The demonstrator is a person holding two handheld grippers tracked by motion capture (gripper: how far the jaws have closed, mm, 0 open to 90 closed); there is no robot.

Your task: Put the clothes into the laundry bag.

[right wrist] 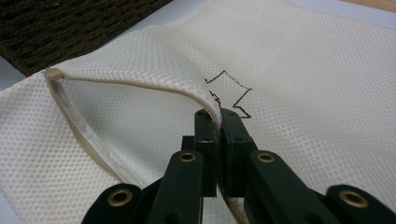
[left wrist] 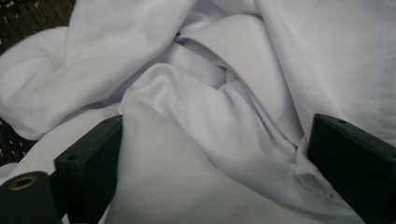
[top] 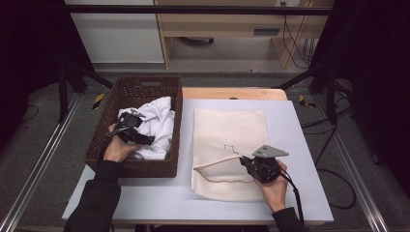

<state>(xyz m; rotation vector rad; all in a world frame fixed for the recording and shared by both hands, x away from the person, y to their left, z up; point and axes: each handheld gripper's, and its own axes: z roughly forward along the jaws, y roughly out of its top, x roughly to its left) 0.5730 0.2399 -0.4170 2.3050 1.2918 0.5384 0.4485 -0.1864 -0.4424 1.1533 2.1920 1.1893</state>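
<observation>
The left tool (top: 137, 126) stands wide open down in the basket (top: 99, 140), its jaws straddling a rumpled fold of white cloth (left wrist: 196, 116) without pinching it yet; the cloth lies directly under and ahead of it, heaped with no clear long axis, spreading toward the basket's far right corner. The right tool (right wrist: 218, 122) is clamped tight on the upper lip of the mesh bag (top: 232, 130), lifting that edge so the mouth gapes toward the basket. The bag lies flat on the table (top: 309, 145), just right of the basket, its long axis running away from the person, its mouth at the near end. The left hand (top: 116, 147) is nearer the cloth, so the coming move likely turns on carrying it rightward and nearer, into that mouth.
</observation>
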